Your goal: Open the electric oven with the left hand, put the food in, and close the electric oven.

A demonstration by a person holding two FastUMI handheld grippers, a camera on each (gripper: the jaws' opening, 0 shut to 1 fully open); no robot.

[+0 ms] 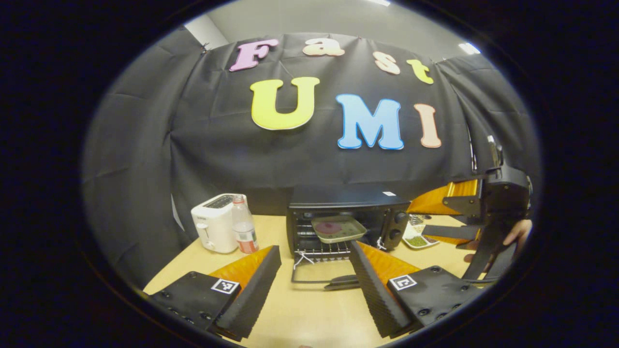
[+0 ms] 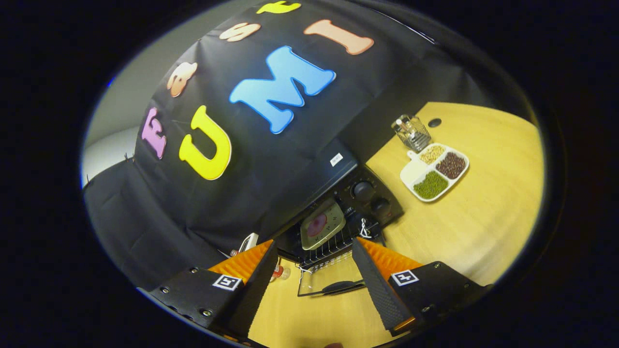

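Left gripper (image 1: 314, 270): jaws spread wide, nothing between them. Right gripper (image 2: 314, 263): jaws likewise wide apart, gripping nothing, held by a hand (image 1: 520, 232).

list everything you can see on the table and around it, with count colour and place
electric oven: 1, black, table centre, door folded down open
tray of food: 1, grey with a pink round item, on the oven rack
toaster: 1, white, left of the oven
bottle: 1, clear with red label, beside the toaster
divided dish: 1, white, with green, dark and pale fillings, right of the oven
glass container: 1, clear, behind the dish
table: 1, light wood
left gripper: 1, jaws open, facing the oven
right gripper: 1, jaws open, empty
hand: 1, holding the right gripper
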